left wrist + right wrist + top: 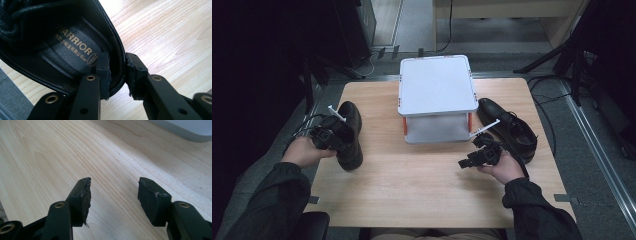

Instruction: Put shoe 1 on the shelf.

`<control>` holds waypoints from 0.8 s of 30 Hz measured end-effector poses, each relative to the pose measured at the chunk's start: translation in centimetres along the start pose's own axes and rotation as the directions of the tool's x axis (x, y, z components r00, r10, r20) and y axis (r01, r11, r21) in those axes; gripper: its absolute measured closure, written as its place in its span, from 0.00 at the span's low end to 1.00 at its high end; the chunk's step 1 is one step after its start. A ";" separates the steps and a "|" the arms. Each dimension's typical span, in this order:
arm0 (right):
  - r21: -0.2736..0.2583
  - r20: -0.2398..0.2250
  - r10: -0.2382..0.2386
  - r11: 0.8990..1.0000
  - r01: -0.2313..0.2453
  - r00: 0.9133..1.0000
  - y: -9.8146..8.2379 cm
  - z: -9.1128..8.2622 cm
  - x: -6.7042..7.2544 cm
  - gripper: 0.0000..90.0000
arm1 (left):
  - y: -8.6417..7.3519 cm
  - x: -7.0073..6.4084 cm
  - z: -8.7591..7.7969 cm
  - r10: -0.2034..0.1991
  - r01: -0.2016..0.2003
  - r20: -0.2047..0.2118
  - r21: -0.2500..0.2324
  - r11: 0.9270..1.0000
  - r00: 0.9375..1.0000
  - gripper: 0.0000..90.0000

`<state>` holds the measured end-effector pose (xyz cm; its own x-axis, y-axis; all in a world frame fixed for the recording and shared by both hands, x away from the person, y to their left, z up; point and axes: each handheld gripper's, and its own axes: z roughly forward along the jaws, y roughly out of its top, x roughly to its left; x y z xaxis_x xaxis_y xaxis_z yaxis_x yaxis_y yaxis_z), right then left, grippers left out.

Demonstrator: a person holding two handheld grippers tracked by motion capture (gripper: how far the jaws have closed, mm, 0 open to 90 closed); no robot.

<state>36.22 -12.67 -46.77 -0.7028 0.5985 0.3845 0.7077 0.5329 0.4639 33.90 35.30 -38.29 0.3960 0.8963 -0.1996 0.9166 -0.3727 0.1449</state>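
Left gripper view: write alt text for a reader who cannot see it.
The left gripper has its two black fingers astride the heel wall of a black leather shoe, one finger inside the shoe, the other outside. Gold lettering reading WARRIOR shows on the dark insole. Pale wooden table lies beyond.

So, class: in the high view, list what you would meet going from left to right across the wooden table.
Left gripper clamped on the heel of the left black shoe → white box with orange clips → right gripper, jaws open over bare wood → right black shoe.
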 end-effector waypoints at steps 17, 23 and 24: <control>0.003 -0.002 -0.002 1.000 0.002 1.000 -0.1 0.0 -0.1 0.50 | 0.2 2.6 -4.6 -0.284 0.279 -0.029 -0.123 0.952 0.958 0.76; 0.005 -0.001 -0.003 1.000 0.003 1.000 -0.1 0.0 -0.1 0.50 | -0.4 4.2 -4.4 -0.363 0.354 -0.049 -0.135 0.925 0.930 0.76; 0.006 -0.002 -0.002 1.000 0.002 1.000 -0.1 0.0 -0.1 0.50 | -0.5 4.4 -4.2 -0.374 0.364 -0.053 -0.135 0.922 0.926 0.75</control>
<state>36.21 -12.75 -46.83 -0.7047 0.5960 0.3849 0.7063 0.5379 0.4601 34.94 40.42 -35.20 0.0213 0.9821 -0.1872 0.9813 0.0154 0.1921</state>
